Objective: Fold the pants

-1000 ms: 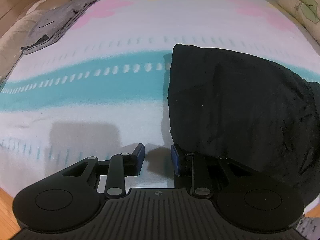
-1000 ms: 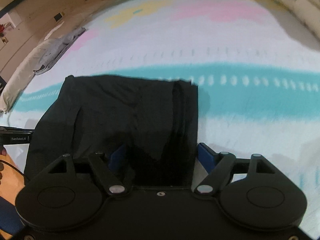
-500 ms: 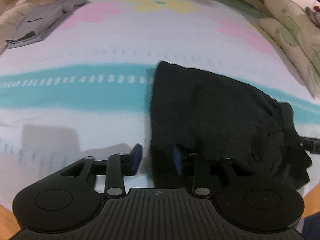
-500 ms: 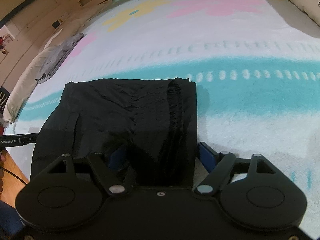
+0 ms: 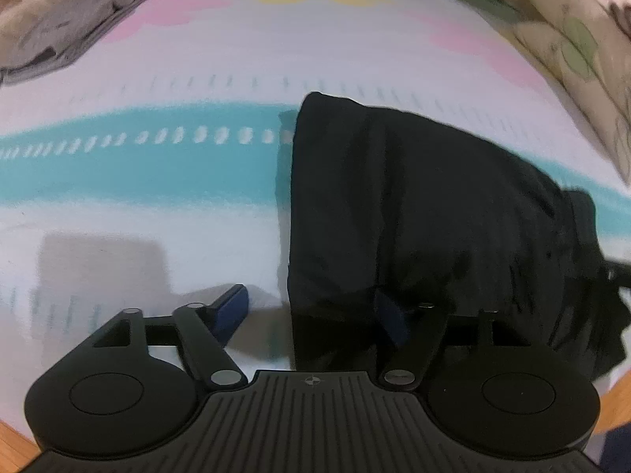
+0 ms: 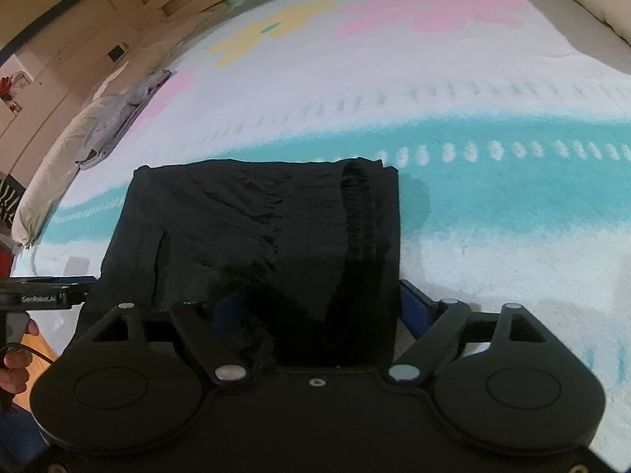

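The black pants lie folded into a rough rectangle on the bed, across the teal stripe of its flowered cover; a grey garment lies well apart near the far left edge of the bed, and pale pillows sit along the far right side; nothing else stands on the cover between them. The left tool is spread wide at the near left corner of the pants; its left finger rests on bare cover beside the cloth, its right finger sits over the cloth edge. The right tool is likewise spread, released, with the near right part of the pants lying between its fingers; the ribbed waistband runs along that side. Open cover stretches to the left of the pants and beyond their far edge; the near bed edge, with wooden floor below, lies close under both tools.
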Demonstrator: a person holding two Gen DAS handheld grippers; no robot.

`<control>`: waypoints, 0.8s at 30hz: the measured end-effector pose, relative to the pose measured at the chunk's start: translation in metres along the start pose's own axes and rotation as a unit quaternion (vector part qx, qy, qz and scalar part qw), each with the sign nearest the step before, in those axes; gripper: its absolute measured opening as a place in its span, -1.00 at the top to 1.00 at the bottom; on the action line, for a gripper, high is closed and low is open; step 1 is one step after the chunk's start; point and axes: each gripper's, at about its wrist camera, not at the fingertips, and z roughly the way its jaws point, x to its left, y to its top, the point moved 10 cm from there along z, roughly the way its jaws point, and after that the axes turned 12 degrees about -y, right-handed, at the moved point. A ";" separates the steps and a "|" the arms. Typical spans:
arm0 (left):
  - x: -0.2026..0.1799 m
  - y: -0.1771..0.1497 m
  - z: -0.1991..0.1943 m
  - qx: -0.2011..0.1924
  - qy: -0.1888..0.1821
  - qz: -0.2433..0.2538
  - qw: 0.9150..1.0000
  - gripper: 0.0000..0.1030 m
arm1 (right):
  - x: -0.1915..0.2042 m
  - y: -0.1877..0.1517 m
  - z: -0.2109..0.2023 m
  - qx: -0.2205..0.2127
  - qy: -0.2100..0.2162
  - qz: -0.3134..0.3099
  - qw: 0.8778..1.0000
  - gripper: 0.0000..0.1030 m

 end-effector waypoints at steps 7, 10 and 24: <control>-0.011 0.017 0.018 -0.005 -0.008 0.024 1.000 -0.38 | 0.006 0.008 0.005 -0.018 0.040 0.024 0.999 -0.69; -0.016 0.018 0.021 -0.007 -0.001 0.033 0.999 -0.38 | 0.009 0.012 0.008 -0.028 0.057 0.028 0.998 -0.43; -0.042 0.023 0.000 -0.046 0.029 0.048 0.997 0.76 | 0.052 0.029 -0.025 -0.060 0.011 -0.066 0.996 0.49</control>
